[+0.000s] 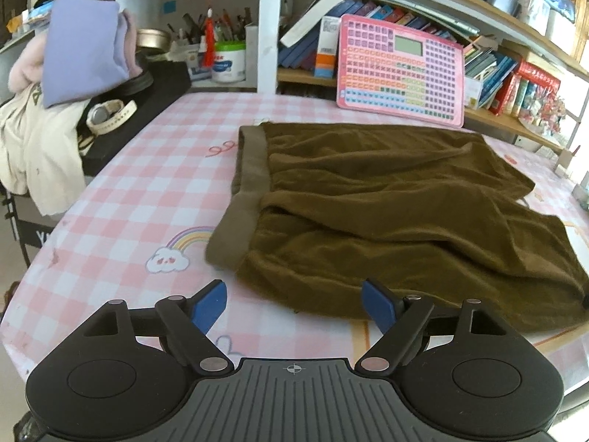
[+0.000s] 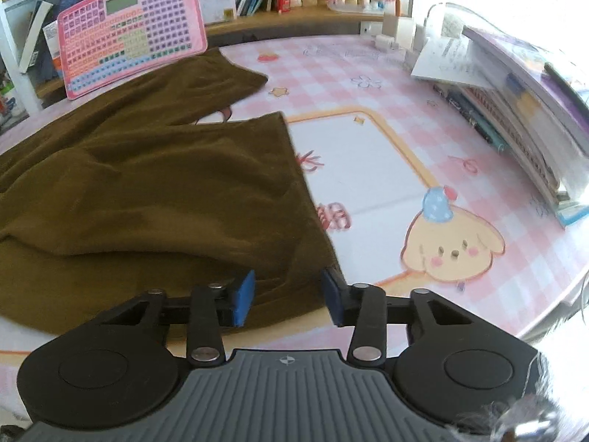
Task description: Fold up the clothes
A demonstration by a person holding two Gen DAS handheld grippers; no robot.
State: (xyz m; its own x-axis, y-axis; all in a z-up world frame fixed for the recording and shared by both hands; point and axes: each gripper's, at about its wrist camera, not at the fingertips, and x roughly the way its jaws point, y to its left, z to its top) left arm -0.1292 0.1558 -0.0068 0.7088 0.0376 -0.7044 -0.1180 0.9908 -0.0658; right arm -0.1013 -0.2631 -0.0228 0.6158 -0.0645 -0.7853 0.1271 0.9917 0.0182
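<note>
Olive-brown shorts [image 1: 368, 202] lie spread and wrinkled on the pink checked table [image 1: 129, 202], with the ribbed waistband [image 1: 246, 184] toward the left. My left gripper [image 1: 292, 291] hovers at the near edge of the shorts beside the waistband corner, jaws wide open, nothing between them. In the right wrist view the same shorts [image 2: 147, 184] fill the left half, their leg hem running diagonally across the table [image 2: 368, 169]. My right gripper [image 2: 288, 280] sits low over the near hem corner, jaws partly apart. Cloth lies between the pads, and a gap still shows.
A pink toy keyboard [image 1: 399, 70] leans on the shelf behind the shorts. Cream and purple clothes [image 1: 44, 140] and a white watch [image 1: 106, 114] sit at the left. A stack of books [image 2: 515, 110] lines the table's right edge.
</note>
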